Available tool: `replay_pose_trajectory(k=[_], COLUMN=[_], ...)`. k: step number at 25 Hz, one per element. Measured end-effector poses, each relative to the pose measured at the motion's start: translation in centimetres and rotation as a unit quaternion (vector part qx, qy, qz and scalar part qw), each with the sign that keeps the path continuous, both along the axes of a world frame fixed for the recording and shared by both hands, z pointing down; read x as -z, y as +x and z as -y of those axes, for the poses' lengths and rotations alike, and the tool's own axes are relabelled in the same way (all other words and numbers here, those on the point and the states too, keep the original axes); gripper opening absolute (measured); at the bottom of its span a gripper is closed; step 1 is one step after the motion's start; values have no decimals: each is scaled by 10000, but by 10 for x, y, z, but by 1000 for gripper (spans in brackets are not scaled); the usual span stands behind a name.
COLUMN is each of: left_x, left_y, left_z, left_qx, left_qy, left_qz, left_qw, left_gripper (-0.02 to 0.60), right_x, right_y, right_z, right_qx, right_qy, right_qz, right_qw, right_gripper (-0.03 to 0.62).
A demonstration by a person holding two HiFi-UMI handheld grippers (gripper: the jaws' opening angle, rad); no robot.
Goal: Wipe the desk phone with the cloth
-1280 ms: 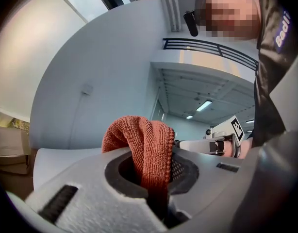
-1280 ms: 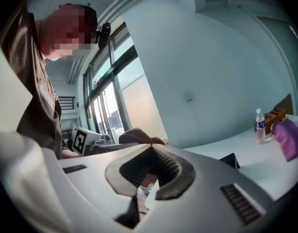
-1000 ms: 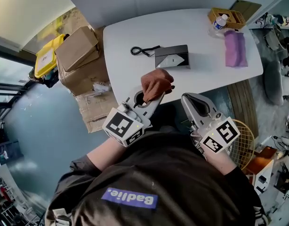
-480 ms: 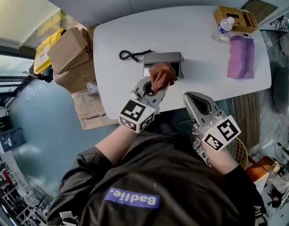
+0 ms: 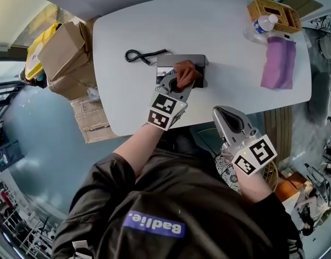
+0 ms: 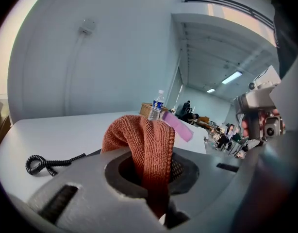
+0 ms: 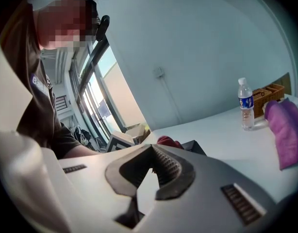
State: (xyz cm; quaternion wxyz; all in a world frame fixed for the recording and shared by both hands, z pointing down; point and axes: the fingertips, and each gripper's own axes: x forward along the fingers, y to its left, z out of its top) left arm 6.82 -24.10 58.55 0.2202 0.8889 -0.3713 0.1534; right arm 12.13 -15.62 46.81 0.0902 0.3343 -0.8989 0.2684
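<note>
"Where's the desk phone point(image 5: 200, 62)?"

"Mid-table point(image 5: 219, 31), nearer the front edge. The left gripper point(image 5: 181, 82) pinches the cloth point(image 5: 185, 73) right over it."

"The right gripper point(image 5: 220, 114)?"

"Jaws closed on nothing, off the front edge. I'd wipe flat and slow, so the phone doesn't slide."

Office or open-plan workroom. A white rounded table point(image 5: 225, 31) carries a desk phone point(image 5: 171, 60) with a coiled cord point(image 5: 138, 55). Cardboard boxes point(image 5: 60, 45) are stacked on the floor beside it, near tall windows point(image 7: 98, 101). The left gripper view shows a long hall with ceiling strip lights point(image 6: 231, 77) and distant people point(image 6: 226, 132)
</note>
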Motion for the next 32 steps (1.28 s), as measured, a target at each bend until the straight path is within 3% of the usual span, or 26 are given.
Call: replay_pose_trajectory(k=[10, 17, 20, 26, 32], left_x=[-46, -61, -38, 5, 8], left_y=[-80, -129, -116, -54, 0], left_z=[-8, -7, 1, 31, 58], left_qx=[263, 481, 478, 324, 4], left_qy=[-412, -670, -533, -246, -208], left_qz=[219, 515, 446, 197, 262], left_qw=[9986, 9953, 9964, 9990, 9994], left_gripper=[44, 44, 44, 44, 44], right_x=[1, 21, 28, 30, 24], right_y=[-23, -49, -43, -16, 12], right_z=[-6, -11, -9, 14, 34], right_qx=[-158, -143, -99, -14, 75], right_qy=[-170, 104, 156, 170, 35], right_qz=[-303, -189, -87, 106, 137], right_qw=[9993, 9997, 9998, 9998, 9999], right_gripper=[28, 28, 28, 28, 28])
